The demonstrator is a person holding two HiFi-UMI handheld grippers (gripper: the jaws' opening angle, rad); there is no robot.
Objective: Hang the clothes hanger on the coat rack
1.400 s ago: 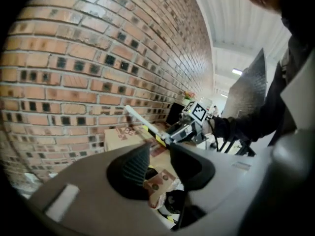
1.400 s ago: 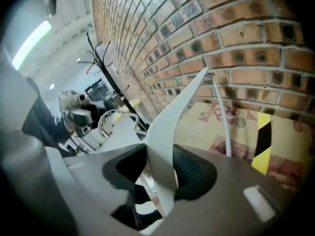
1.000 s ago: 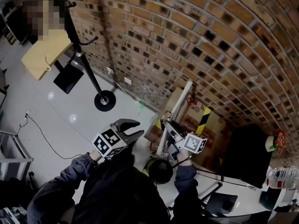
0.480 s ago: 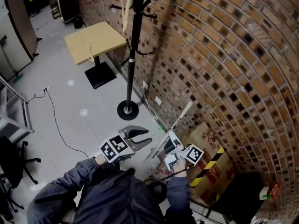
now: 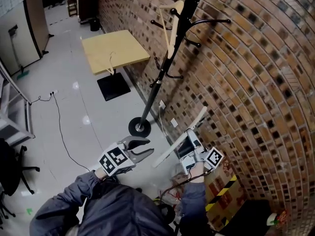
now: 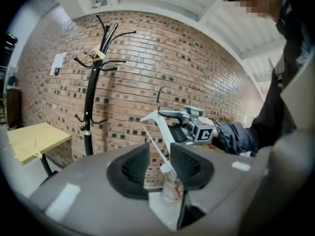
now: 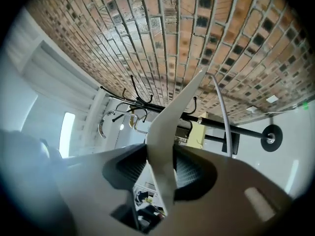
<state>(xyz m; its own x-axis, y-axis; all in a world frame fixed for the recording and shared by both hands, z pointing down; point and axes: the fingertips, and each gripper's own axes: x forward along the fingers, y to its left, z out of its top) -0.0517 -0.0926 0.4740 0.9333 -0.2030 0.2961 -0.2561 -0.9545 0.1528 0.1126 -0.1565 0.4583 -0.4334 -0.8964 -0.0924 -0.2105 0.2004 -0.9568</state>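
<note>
Clothes hanger [image 5: 167,155] x1, clamped in right tool [image 5: 188,140]; left tool [image 5: 146,148] apart; coat rack [image 5: 157,80] x1.

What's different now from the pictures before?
The person has turned and moved toward the coat rack, bringing the white hanger closer to it. The right claw still grips the hanger, and the left claw stays open and empty. Nothing was grabbed or let go.

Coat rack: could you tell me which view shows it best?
Head view: the coat rack shows from base to hooks. Left gripper view hides its base; right gripper view shows it sideways, partly behind the hanger.
</note>
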